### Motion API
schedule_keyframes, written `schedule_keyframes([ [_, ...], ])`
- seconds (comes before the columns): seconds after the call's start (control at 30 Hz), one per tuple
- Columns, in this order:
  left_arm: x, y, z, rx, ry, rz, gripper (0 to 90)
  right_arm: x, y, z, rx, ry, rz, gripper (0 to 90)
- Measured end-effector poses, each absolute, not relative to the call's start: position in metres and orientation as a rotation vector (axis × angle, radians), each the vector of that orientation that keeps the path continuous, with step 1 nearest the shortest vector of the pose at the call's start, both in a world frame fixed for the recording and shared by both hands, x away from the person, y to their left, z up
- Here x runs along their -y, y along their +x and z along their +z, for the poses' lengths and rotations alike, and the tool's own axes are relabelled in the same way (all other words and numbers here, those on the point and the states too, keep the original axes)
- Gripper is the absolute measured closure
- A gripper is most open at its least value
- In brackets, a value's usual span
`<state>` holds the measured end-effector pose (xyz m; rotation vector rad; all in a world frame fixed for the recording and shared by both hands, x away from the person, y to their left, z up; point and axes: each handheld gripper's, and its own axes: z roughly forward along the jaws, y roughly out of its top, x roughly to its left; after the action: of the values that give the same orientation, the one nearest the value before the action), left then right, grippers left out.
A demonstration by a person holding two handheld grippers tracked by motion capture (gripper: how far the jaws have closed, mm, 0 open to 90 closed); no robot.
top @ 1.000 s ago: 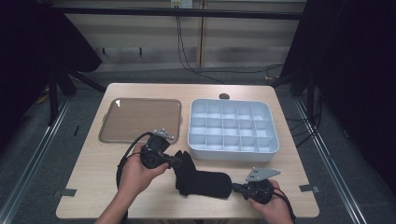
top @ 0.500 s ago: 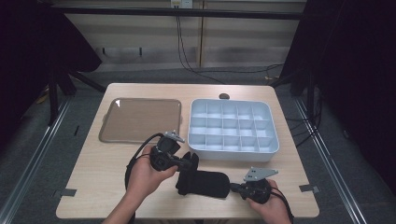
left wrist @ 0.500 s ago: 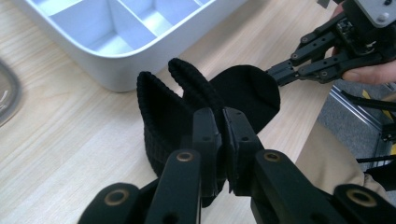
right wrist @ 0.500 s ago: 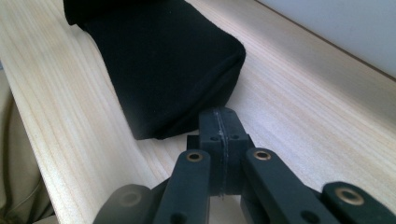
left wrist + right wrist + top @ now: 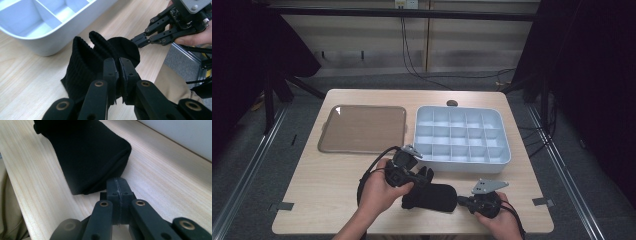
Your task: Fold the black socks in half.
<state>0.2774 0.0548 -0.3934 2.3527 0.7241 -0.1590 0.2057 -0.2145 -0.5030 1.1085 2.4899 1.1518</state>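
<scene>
High view: left gripper [image 5: 419,176] sits over the cuff end of a black knitted sock [image 5: 430,196] near the front edge of the table [image 5: 312,200]; right gripper [image 5: 466,201] sits at the sock's other end, close to the front right corner
Left gripper state: in the left gripper view its jaws are drawn almost together with ribbed black knit [image 5: 85,62] pinched between the pads; it has hold of the cuff end, which stands up in two ribbed folds
Right gripper state: in the right gripper view its jaws are pressed flat against each other; nothing shows between the pads there; the sock's smooth end [image 5: 92,157] lies just ahead of the tips, so whether any fabric is caught I cannot tell
Sock, place: on bare wood, just in front of the white compartment tray [image 5: 499,155] and apart from its near wall; the brown flat tray [image 5: 362,129] lies well apart, toward the back left corner
Sock, long axis: runs roughly parallel to the front edge, left to right; cuff toward the left hand, rounded smooth end toward the right hand
Deciding relation: the two grippers face each other along that axis, one at each end; from the left jaws the body of the sock stretches away to the right toward the right gripper [image 5: 160,35]
Nearer hand: left for the cuff, right for the smooth end; the compartment tray lies behind both, toward the back edge
Judgement: any lift toward the compartments looks to depend on the left pinch holding the cuff
</scene>
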Motion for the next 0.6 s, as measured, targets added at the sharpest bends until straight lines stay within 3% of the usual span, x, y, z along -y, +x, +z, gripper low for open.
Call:
schedule_keyframes([
  [0.6, -0.04, 0.272, -0.405, -0.691, 2.389, -0.182, 84.3, 0.207, 0.208, -0.504, -2.482, 1.118, 1.164, 90.0],
])
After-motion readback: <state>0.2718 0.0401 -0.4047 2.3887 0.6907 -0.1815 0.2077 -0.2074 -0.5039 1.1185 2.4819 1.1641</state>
